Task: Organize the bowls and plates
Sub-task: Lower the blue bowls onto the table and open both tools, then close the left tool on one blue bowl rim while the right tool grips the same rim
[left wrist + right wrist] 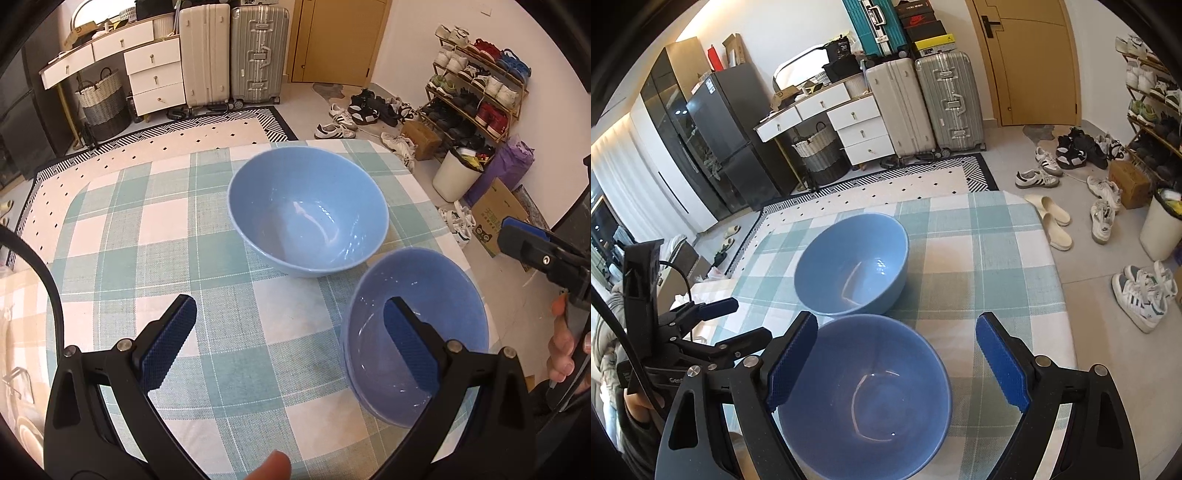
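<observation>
Here the near bowl (864,398) sits on the checked table (997,258), just before the far bowl (851,264). Both the right gripper (895,363) and the left gripper (288,343) are held open, empty. The rim should be pinched squarely, then the bowl lifted and nested gently.

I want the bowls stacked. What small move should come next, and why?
Probably lower the right gripper and close it on the near bowl's rim. Its jaws stand open above that bowl, holding nothing, and the far bowl sits empty just beyond, ready for nesting.
</observation>
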Demonstrator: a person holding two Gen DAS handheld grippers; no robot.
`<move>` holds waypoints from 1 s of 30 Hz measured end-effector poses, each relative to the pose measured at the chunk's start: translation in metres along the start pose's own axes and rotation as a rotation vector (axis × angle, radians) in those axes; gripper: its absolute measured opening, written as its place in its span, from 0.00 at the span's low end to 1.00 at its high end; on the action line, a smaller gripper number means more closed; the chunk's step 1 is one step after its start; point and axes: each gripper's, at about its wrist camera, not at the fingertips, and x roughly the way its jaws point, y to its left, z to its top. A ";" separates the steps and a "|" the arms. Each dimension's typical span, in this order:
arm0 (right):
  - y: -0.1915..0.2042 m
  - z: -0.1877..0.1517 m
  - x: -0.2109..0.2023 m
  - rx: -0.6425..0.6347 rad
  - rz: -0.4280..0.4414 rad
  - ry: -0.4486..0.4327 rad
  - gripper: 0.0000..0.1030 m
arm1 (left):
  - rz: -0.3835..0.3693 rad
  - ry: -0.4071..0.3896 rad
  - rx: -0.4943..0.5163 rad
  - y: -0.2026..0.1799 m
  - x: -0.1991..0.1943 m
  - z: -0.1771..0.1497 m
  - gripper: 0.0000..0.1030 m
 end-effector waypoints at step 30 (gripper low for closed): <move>0.004 0.038 0.060 -0.046 -0.022 0.080 0.87 | 0.034 0.010 -0.101 0.043 0.046 0.040 0.98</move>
